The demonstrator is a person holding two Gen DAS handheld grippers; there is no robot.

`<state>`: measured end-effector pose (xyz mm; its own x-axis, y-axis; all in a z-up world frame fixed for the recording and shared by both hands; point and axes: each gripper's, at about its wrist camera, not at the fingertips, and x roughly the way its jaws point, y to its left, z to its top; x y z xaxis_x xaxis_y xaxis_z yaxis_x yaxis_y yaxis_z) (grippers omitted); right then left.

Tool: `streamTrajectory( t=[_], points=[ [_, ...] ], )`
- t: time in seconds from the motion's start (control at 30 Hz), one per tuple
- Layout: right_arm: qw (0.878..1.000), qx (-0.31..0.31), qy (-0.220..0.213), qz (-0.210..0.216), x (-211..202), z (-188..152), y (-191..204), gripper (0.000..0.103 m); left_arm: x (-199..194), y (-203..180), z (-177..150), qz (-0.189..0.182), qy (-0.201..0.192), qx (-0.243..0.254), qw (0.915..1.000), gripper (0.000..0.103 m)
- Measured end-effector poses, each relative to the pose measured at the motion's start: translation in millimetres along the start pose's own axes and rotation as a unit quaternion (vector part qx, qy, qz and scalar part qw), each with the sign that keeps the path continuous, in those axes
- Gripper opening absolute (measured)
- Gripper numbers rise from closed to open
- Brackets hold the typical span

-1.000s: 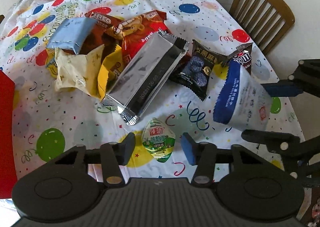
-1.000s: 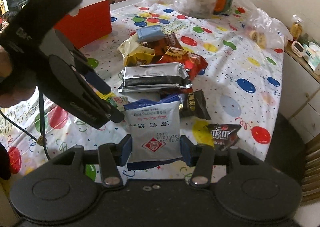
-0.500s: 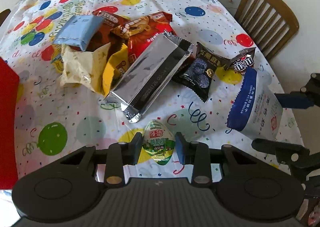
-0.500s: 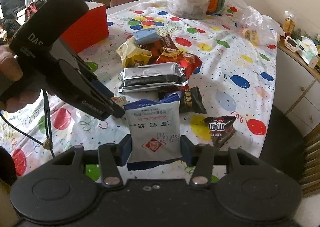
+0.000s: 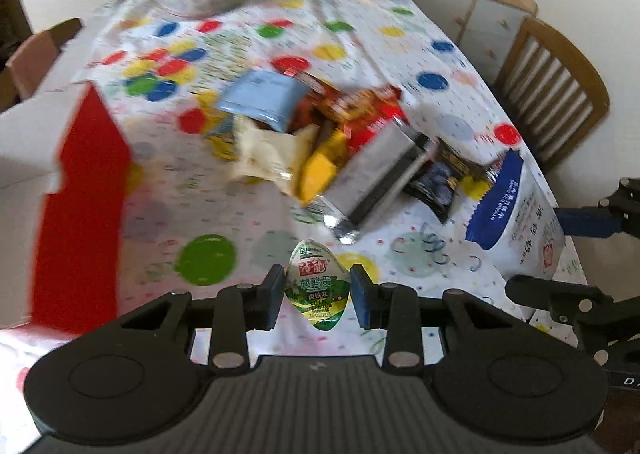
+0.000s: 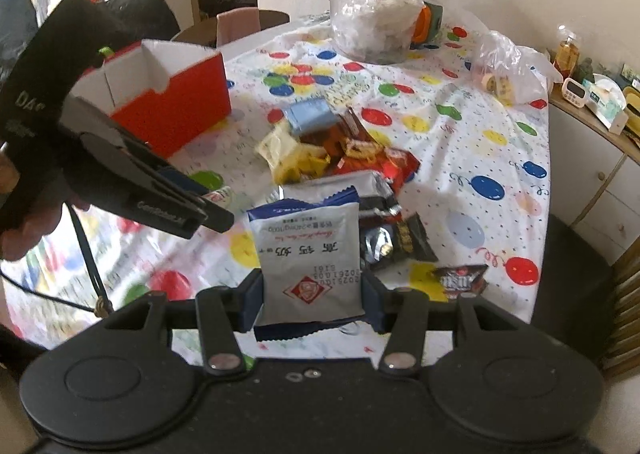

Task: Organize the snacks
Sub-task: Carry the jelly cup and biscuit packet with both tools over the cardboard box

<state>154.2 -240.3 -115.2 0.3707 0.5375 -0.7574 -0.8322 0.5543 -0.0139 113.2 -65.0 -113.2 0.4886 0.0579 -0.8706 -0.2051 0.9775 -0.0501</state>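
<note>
Big table under a balloon-print tablecloth (image 6: 472,158), snacks to be sorted heaped mid-table; red box (image 6: 176,106) sits open-topped near the left side, looks like the drop spot, white inside, nothing visible in the part shown, rest can't tell; clear plastic bag (image 6: 376,26) at the far end stuffed with pale bits, contents unclear; pile (image 5: 320,142) of loose packets lies between box and right edge, silver pack on top at the near side; right gripper (image 6: 312,304) clenched on a white-and-blue packet (image 6: 310,250), held upright by its lower edge, clear of the cloth, likely so it carries flat to the box; left gripper (image 5: 316,294) clamped on a small green sealed snack cup (image 5: 318,284), pinched at both sides, lifted off the table, probably box-bound too
</note>
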Motion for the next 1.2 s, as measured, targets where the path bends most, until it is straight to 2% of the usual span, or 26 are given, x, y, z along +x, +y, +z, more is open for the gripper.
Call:
streamTrajectory(
  t=[0.27, 0.63, 0.97, 1.2],
  points=[
    [0.999, 0.036, -0.011, 0.003, -9.2, 34.6, 35.8, 0.049, -46.7, 47.0, -5.4, 0.01, -0.03, -0.029, 0.9991, 0.034],
    [0.999, 0.049, -0.014, 0.017, 1.4, 86.5, 104.7, 0.049, -86.1, 125.2, -13.1, 0.026, -0.053, -0.053, 0.9969, 0.034],
    [0.998, 0.057, -0.02, 0.029, 35.3, 135.5, 170.0, 0.049, -103.6, 203.6, -12.2, 0.038, -0.057, -0.071, 0.9952, 0.034],
    [0.997, 0.076, -0.007, 0.034, 68.0, 164.4, 200.6, 0.049, -98.9, 255.6, -5.2, 0.052, -0.048, -0.07, 0.995, 0.034]
  ],
)
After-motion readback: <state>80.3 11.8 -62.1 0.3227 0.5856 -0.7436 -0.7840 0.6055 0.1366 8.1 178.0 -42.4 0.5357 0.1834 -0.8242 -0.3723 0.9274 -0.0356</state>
